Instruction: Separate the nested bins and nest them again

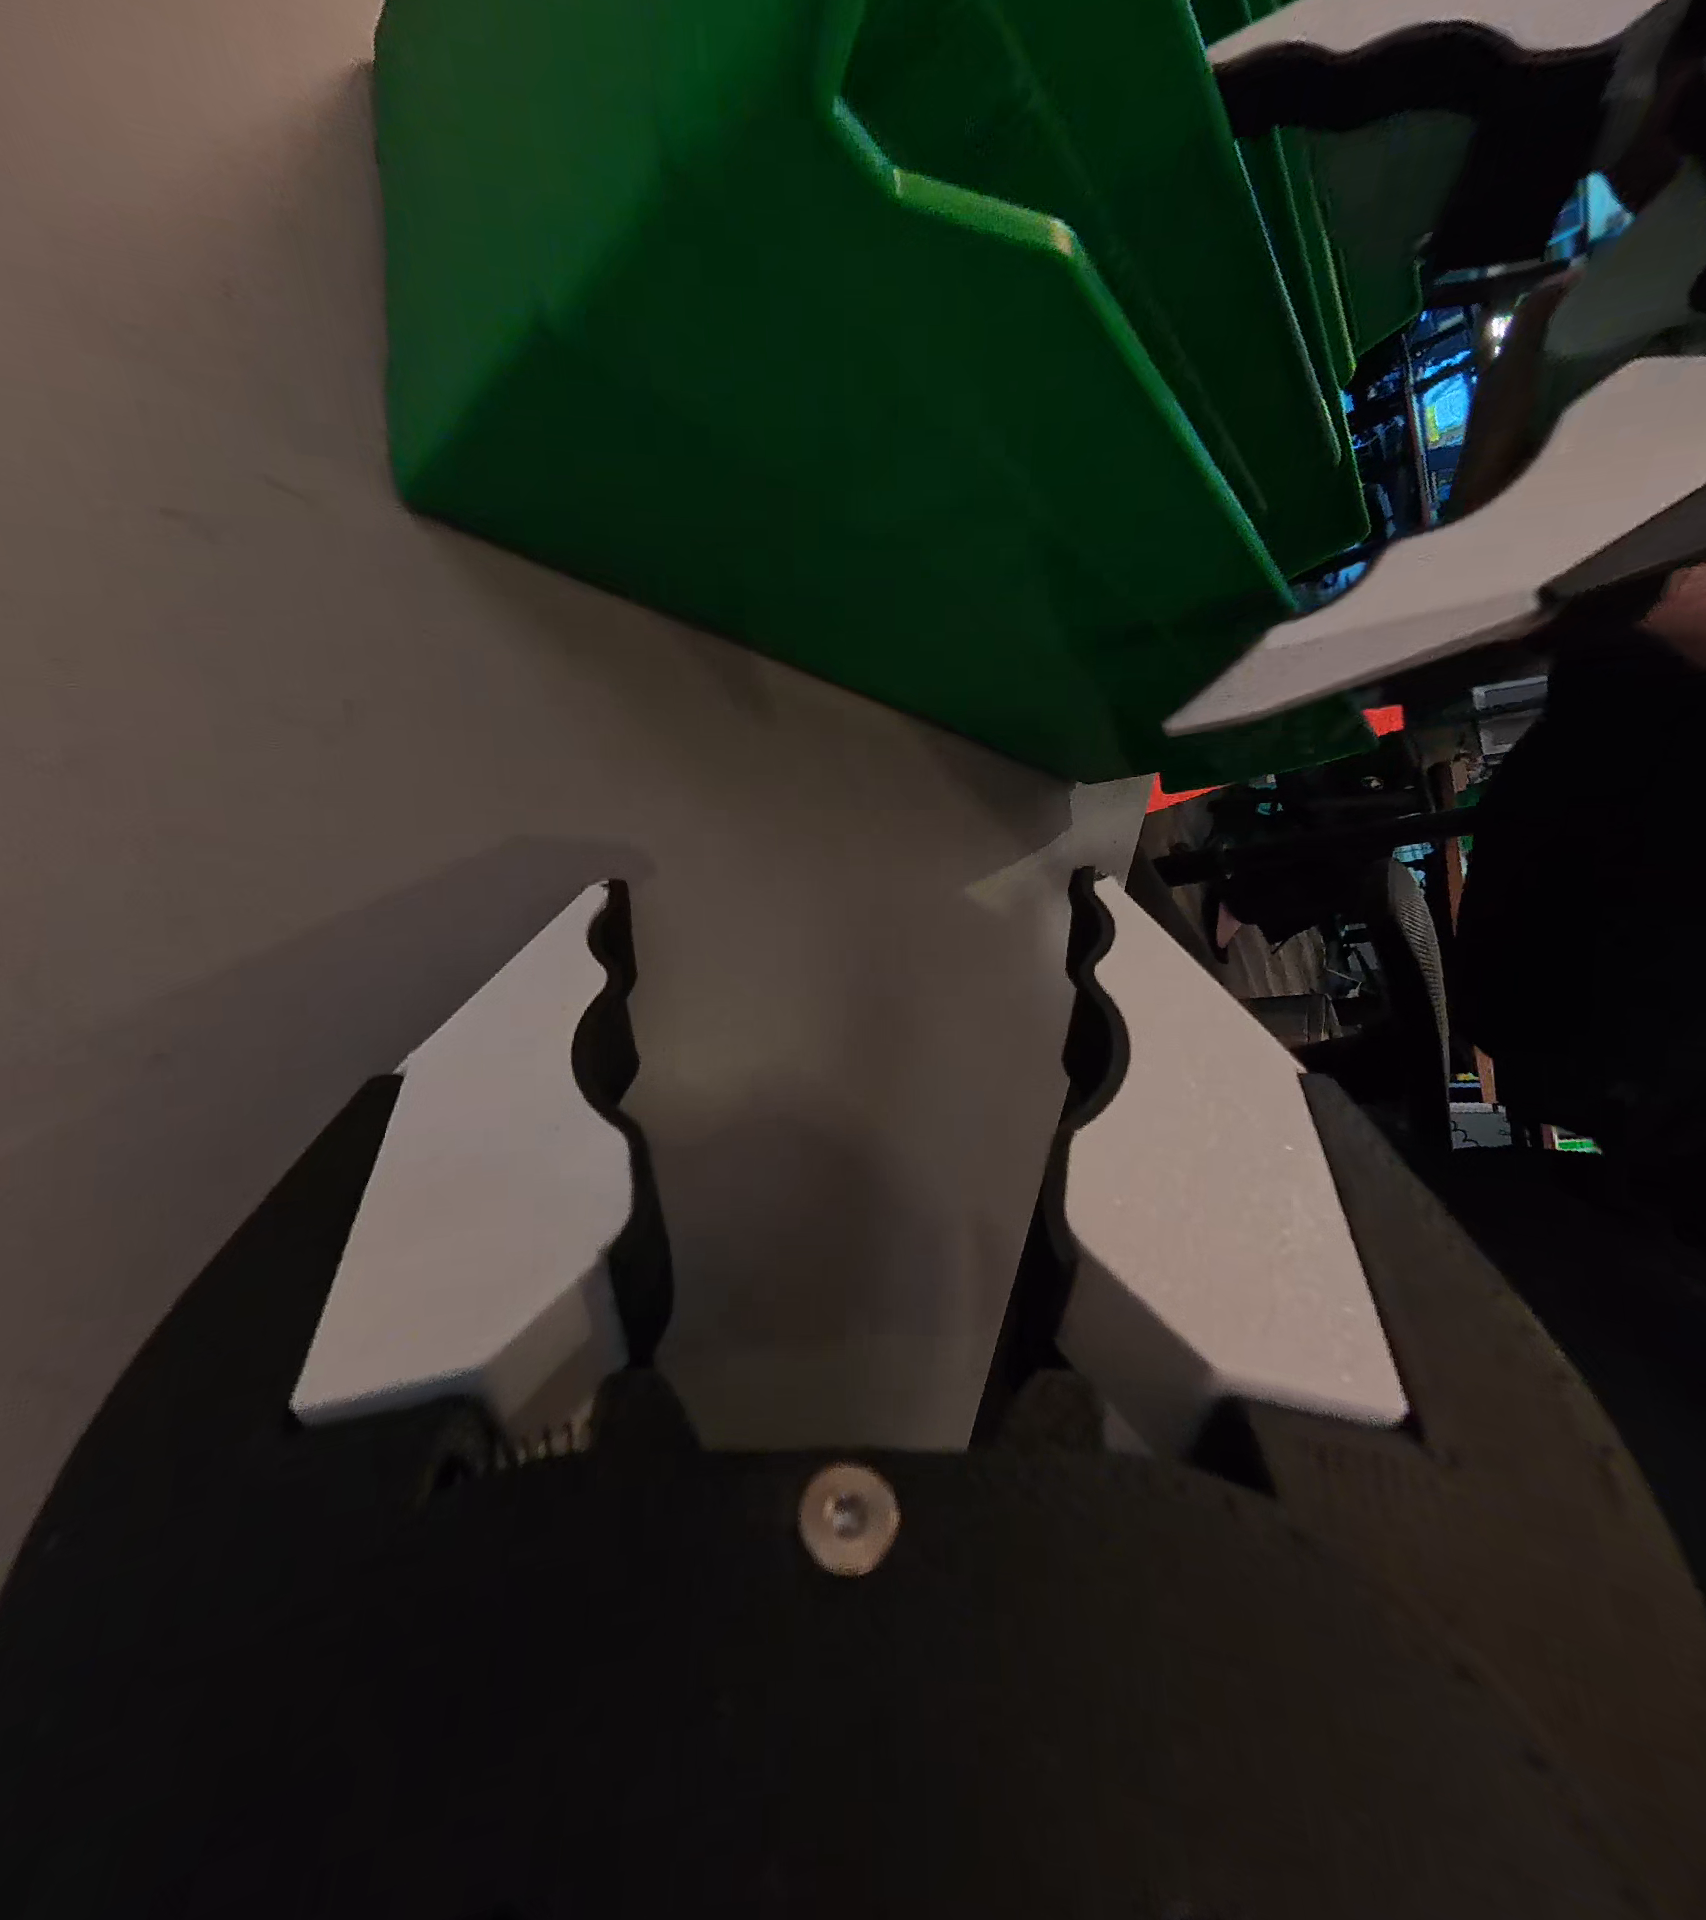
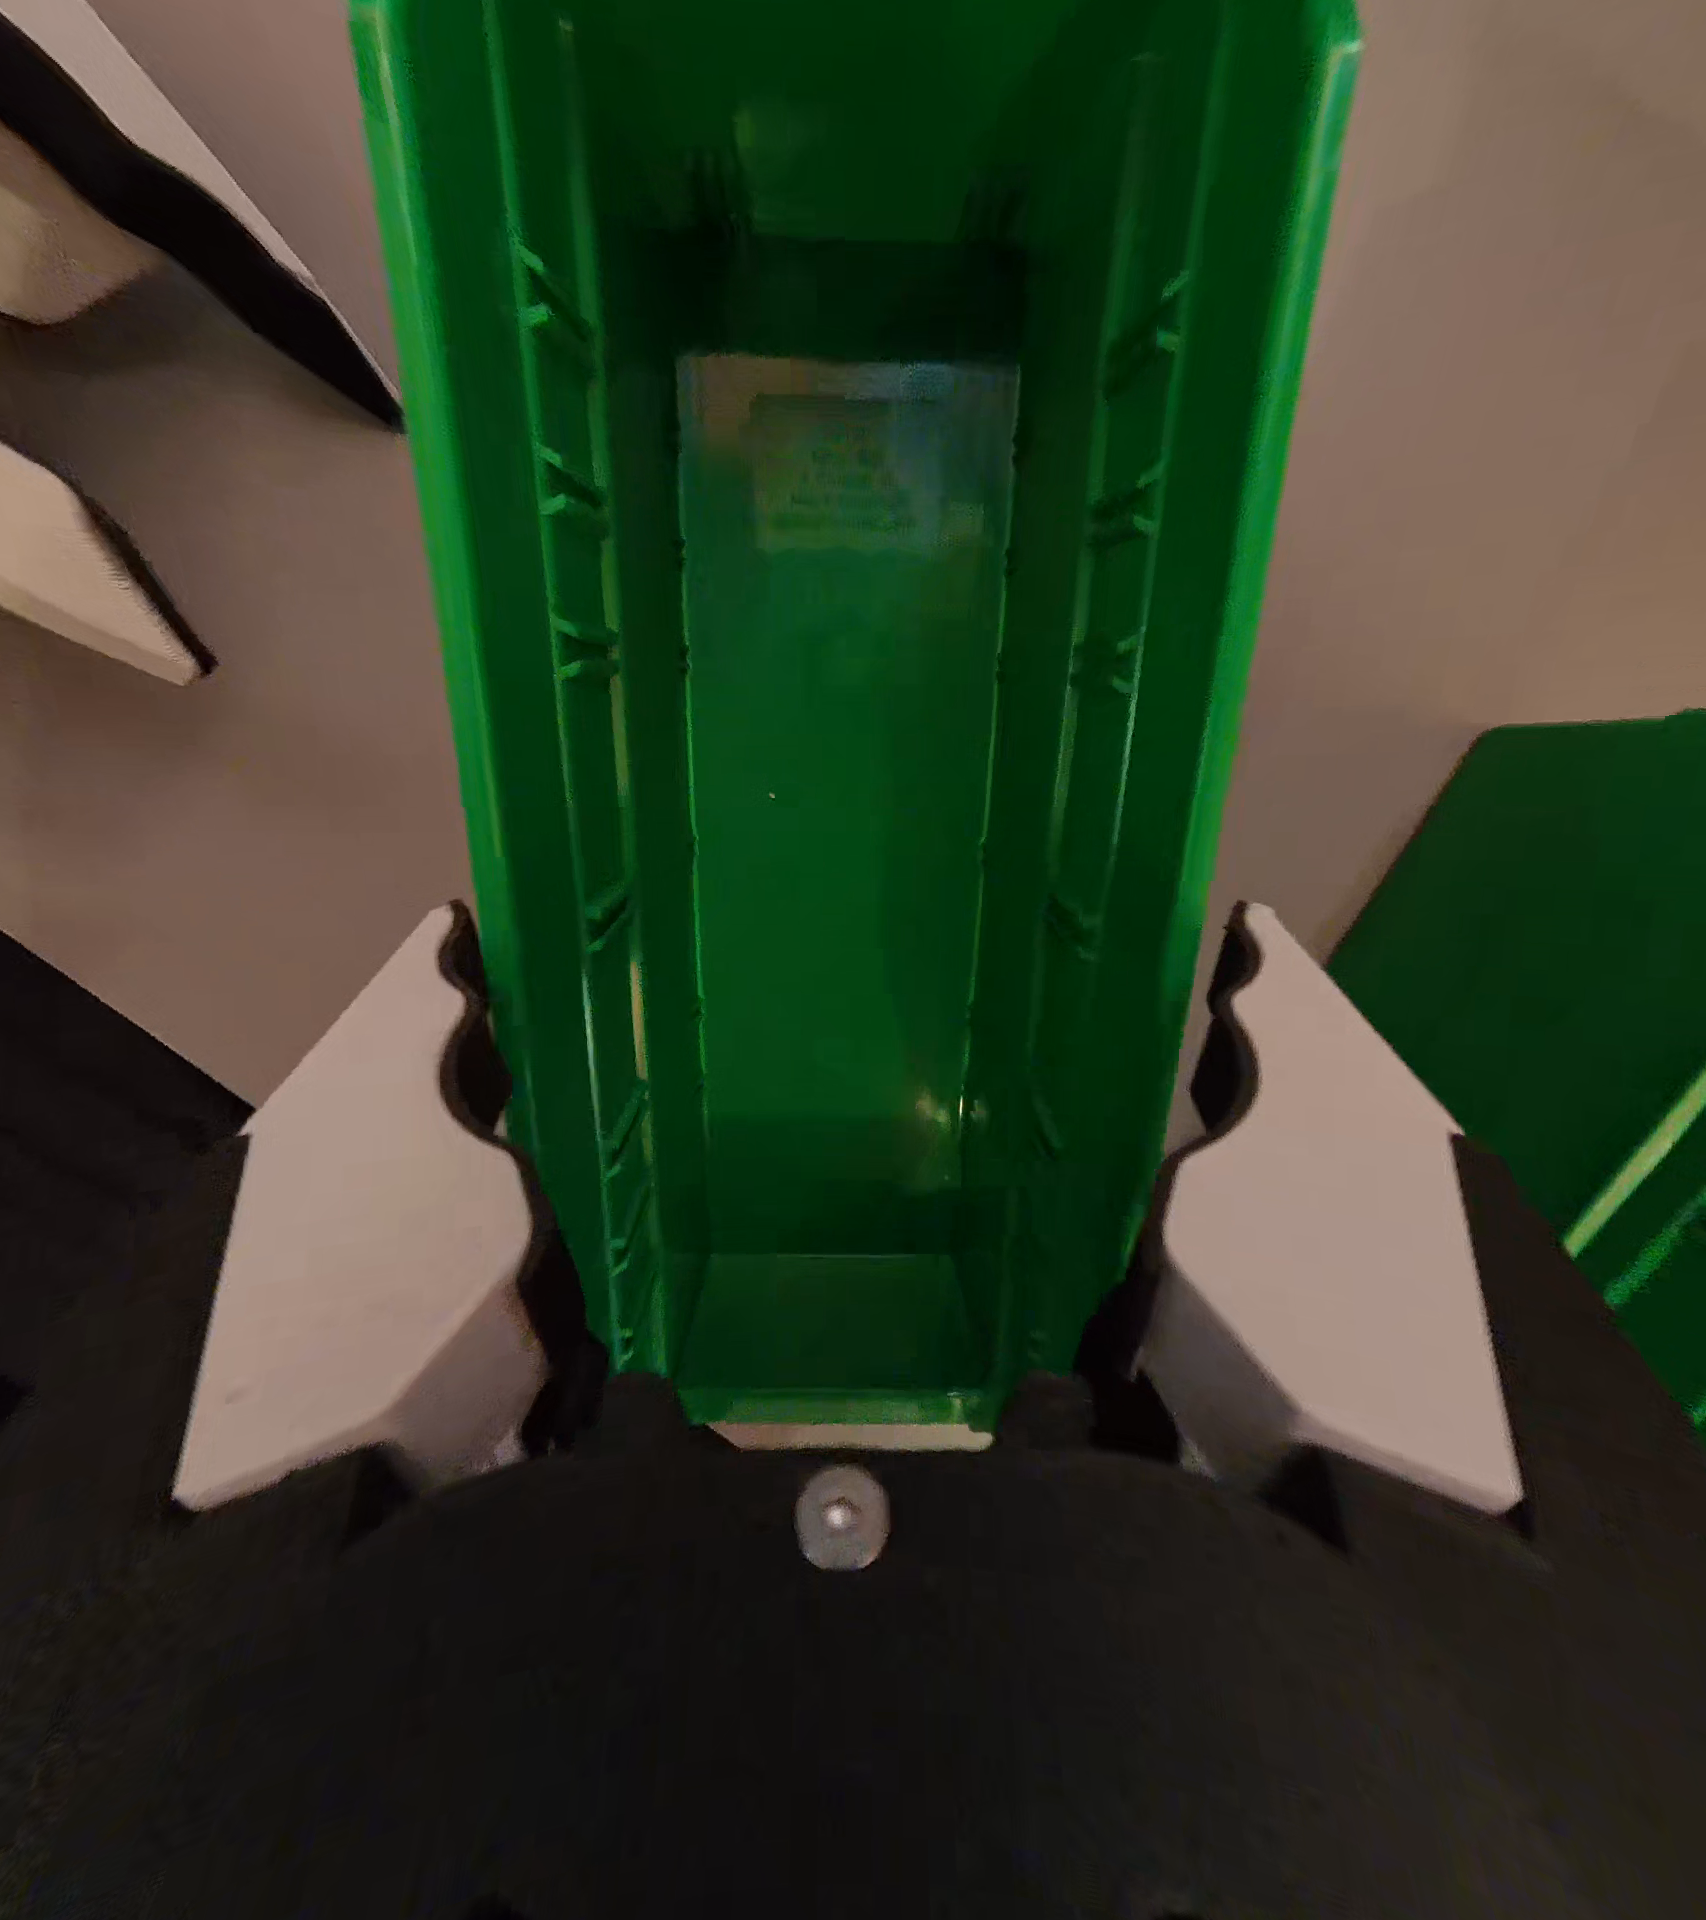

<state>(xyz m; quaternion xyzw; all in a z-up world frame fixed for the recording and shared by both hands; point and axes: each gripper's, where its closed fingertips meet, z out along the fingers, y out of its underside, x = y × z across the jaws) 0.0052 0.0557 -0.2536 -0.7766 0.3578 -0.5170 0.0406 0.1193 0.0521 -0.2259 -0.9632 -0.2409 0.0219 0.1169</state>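
Surface: a plain pale beige table (image 1: 153, 623), matte and bare between the left tongs' open fingers.
Edge: the table's corner lies just beyond the tip of the left tongs' right-hand finger; dark, cluttered background past it.
On it, ahead of the left tongs: a green bin (image 1: 724, 416), its base on the table.
Same bin, right view: the green bin (image 2: 849, 831) runs lengthwise between the right tongs' fingers.
Beside the right tongs: a second green bin (image 2: 1607, 987), on the table to their right.
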